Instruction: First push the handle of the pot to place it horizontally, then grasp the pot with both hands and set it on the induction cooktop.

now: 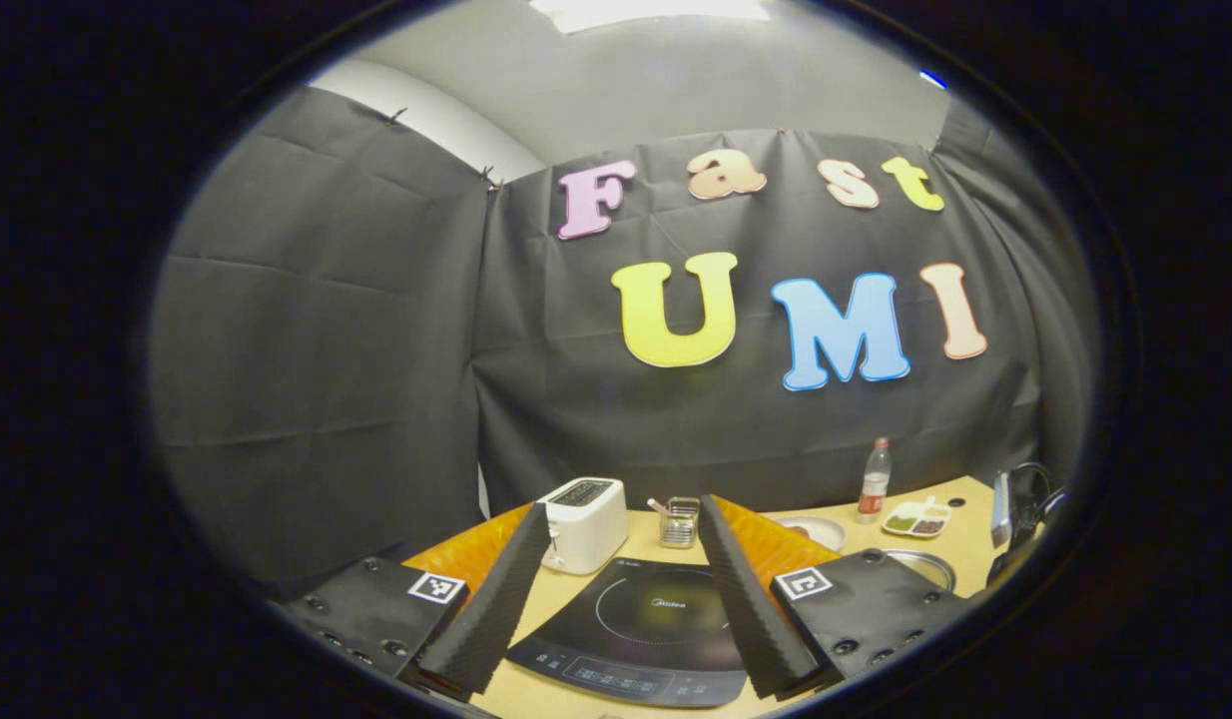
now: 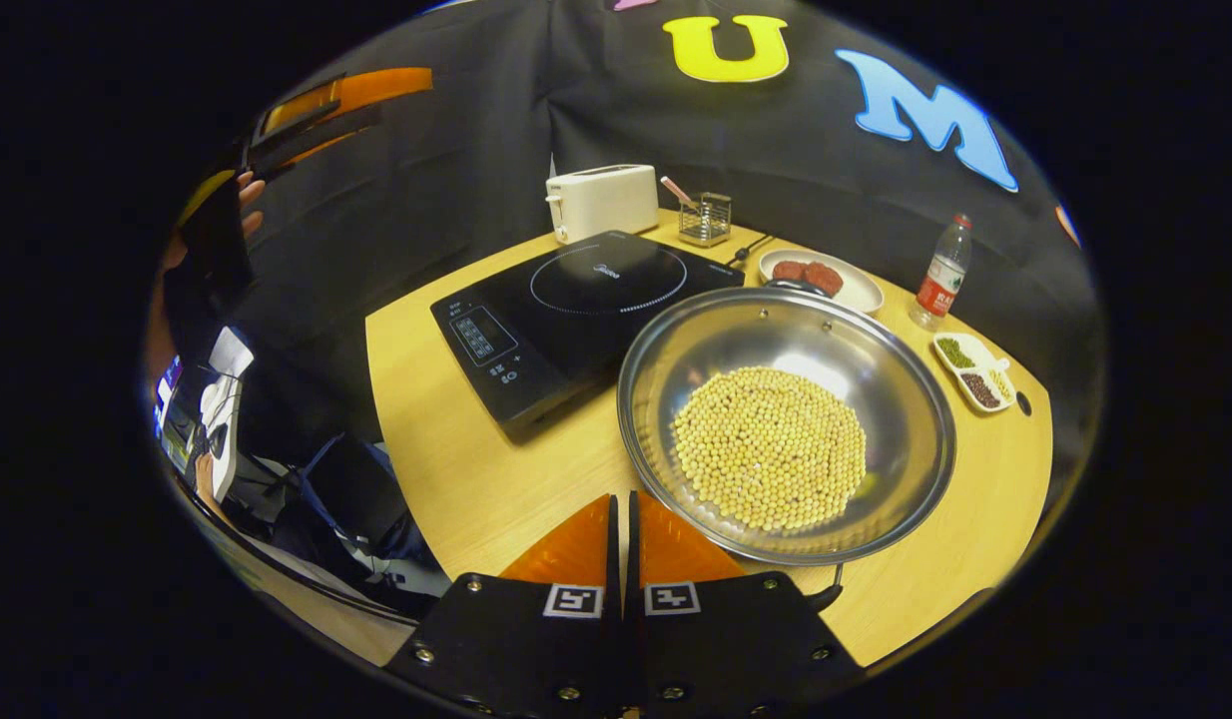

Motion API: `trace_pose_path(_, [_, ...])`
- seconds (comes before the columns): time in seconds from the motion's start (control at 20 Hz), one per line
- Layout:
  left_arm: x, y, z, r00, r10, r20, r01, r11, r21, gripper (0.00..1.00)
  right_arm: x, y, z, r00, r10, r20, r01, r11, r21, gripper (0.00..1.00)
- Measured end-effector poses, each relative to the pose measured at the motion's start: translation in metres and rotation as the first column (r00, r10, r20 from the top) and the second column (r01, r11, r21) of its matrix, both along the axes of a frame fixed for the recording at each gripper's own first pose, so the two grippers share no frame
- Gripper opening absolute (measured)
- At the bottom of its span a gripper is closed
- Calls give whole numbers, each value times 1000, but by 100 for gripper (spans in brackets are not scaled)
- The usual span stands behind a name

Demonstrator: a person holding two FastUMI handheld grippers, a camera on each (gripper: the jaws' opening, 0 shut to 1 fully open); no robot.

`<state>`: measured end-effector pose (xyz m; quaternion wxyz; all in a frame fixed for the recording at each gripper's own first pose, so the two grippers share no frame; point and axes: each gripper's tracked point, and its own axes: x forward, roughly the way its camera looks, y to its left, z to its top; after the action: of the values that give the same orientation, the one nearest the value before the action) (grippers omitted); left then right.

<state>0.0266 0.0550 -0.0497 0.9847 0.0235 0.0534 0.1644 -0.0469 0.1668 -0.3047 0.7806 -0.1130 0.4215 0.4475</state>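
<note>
A steel pot (image 2: 696, 350) holding soybeans (image 2: 771, 444) sits on the wooden table (image 2: 476, 479), to the right of the black induction cooktop (image 2: 576, 310). A black handle (image 2: 826, 597) pokes out from its near rim, beside my right gripper's body. My right gripper (image 2: 621, 499) is shut with nothing in it, its tips just left of the pot's near rim. My left gripper (image 1: 624, 509) is open and held high over the cooktop (image 1: 646, 629). The pot's rim (image 1: 921, 564) shows at its right. A hand (image 2: 247, 190) holds the left gripper (image 2: 326, 105) far off at the upper left.
A white toaster (image 2: 601, 200) and a small wire rack (image 2: 704, 218) stand behind the cooktop. A plate with red food (image 2: 821, 278), a bottle (image 2: 940, 275) and a divided dish of beans (image 2: 970, 371) lie behind and right of the pot. The table edge (image 2: 396, 499) runs at the left.
</note>
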Motion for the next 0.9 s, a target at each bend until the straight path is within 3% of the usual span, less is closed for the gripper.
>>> trace_pose_path(0.35, [10,-22,-2,1000,-31,-8,31,1000,5,99,-5,-17,-21,995,-38,-90,36,999,-30,1])
trace_pose_path(0.9, [24,-46,-2,997,-77,-6,77,997,-4,96,16,-56,-38,987,-153,-59,145,982,-118,1])
